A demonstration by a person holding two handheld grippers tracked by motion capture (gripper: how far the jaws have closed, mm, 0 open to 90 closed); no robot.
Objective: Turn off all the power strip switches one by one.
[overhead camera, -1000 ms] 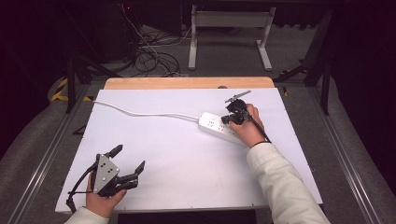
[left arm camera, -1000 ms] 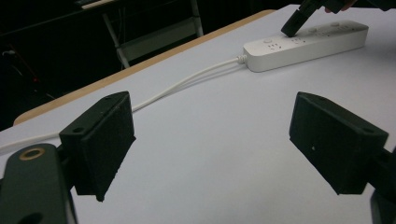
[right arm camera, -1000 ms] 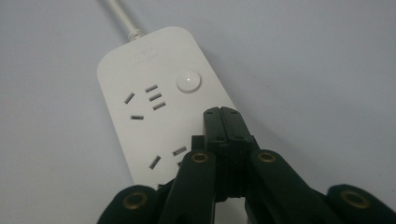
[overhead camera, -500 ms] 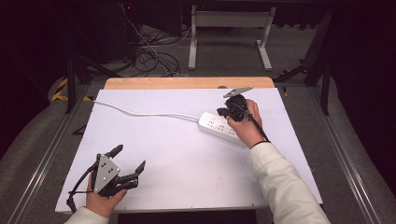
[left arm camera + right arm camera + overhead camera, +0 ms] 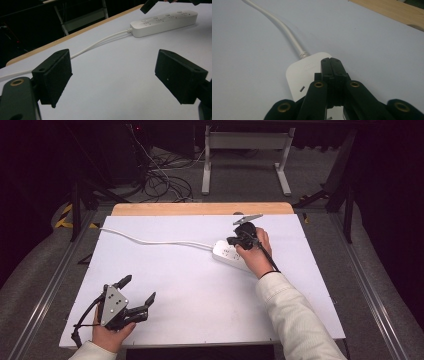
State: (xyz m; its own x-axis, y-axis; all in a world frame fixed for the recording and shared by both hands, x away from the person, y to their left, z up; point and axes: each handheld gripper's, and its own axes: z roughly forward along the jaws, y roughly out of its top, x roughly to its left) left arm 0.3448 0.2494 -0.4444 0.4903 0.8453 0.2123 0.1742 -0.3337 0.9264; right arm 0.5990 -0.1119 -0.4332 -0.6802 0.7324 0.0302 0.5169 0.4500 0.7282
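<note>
Now I'm sliding my right gripper [image 5: 239, 240], jaws pressed together and empty, leftward along the power strip [image 5: 226, 253] toward its cord end, probably hunting the switch.

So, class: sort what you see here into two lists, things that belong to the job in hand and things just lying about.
Part of the job:
- white power strip
- its white cable
- right gripper, shut, over the strip
- left gripper, open, resting near the table's front edge

Just lying about:
- tangled cables on the floor
- white metal stand behind the table
</note>
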